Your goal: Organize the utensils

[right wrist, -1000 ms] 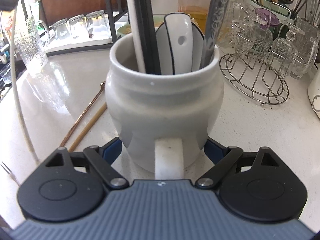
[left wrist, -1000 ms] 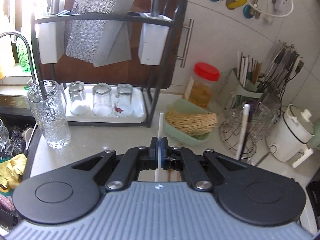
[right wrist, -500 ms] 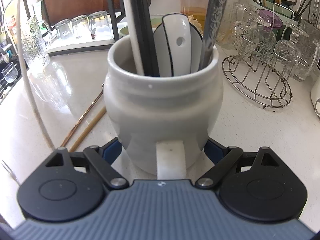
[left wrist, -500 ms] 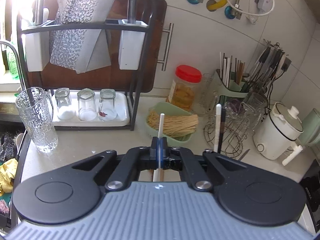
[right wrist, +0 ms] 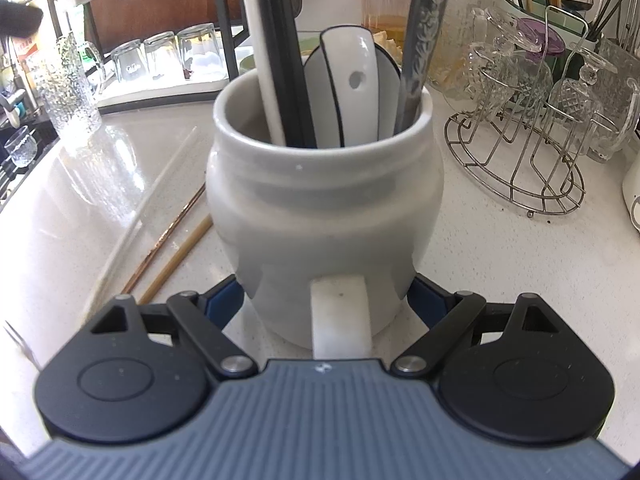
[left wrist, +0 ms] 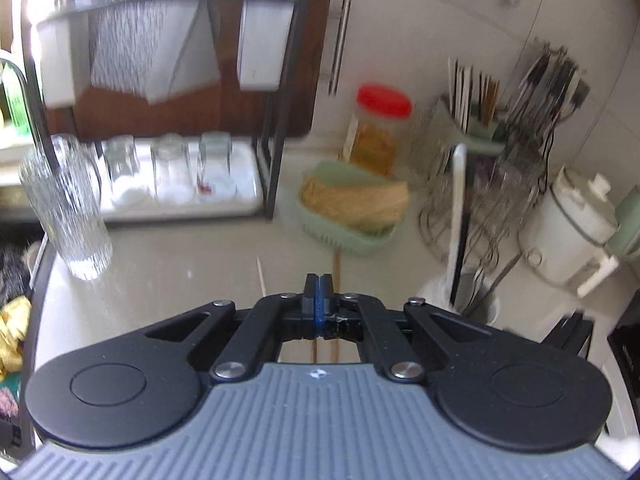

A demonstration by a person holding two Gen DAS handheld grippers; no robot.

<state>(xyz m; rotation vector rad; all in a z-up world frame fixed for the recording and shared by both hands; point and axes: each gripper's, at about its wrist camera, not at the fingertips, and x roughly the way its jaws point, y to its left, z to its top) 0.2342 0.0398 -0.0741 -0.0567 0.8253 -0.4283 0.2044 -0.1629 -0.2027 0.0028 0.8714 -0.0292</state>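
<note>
White ceramic crock sits braced between the right gripper's spread fingers, already holding spoons and chopsticks. Three loose chopsticks lie just beside it. Empty, the left gripper hovers with jaws pressed together; a careless pass could roll them.

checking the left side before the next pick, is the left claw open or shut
Shut, with nothing visible in it: the left claw has its blue pads pressed together, and a white chopstick lies on the counter.
</note>
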